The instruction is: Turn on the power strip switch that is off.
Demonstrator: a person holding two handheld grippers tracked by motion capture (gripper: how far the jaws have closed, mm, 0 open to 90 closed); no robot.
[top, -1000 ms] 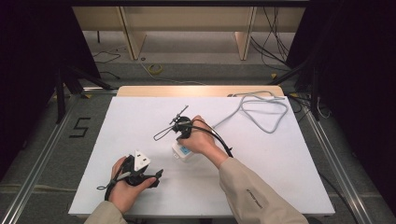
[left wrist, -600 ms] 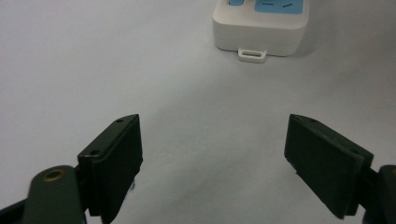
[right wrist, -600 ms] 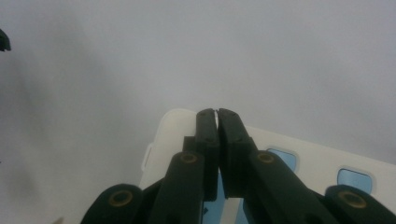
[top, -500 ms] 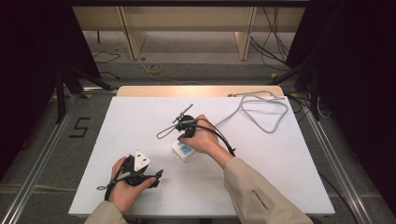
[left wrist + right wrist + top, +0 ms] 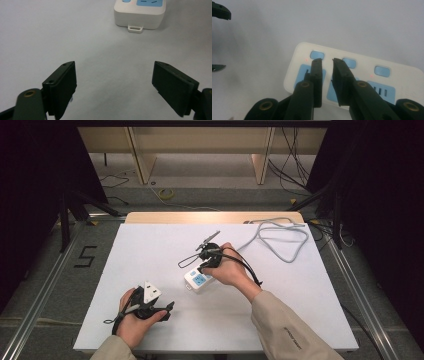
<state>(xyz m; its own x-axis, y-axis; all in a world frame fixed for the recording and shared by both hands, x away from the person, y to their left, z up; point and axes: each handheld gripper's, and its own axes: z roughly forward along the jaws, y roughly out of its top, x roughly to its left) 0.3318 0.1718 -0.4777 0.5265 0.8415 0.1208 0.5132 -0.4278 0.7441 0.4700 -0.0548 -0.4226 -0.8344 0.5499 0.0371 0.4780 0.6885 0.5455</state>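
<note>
I have the right gripper (image 5: 327, 61) over the power strip (image 5: 196, 280), which lies near the middle of the white table (image 5: 150, 245), a little right of centre. In the right gripper view its jaws are nearly together with a thin gap between them and nothing in it, tips above the strip's blue buttons (image 5: 317, 54) and sockets; small red lights glow beside the buttons. Whether the tips touch the strip I cannot tell. My left gripper (image 5: 113, 82) rests at the near left of the table, jaws wide apart and empty, pointing toward the strip's near end (image 5: 139, 12). A grey cable (image 5: 280, 237) loops across the far right of the table.
</note>
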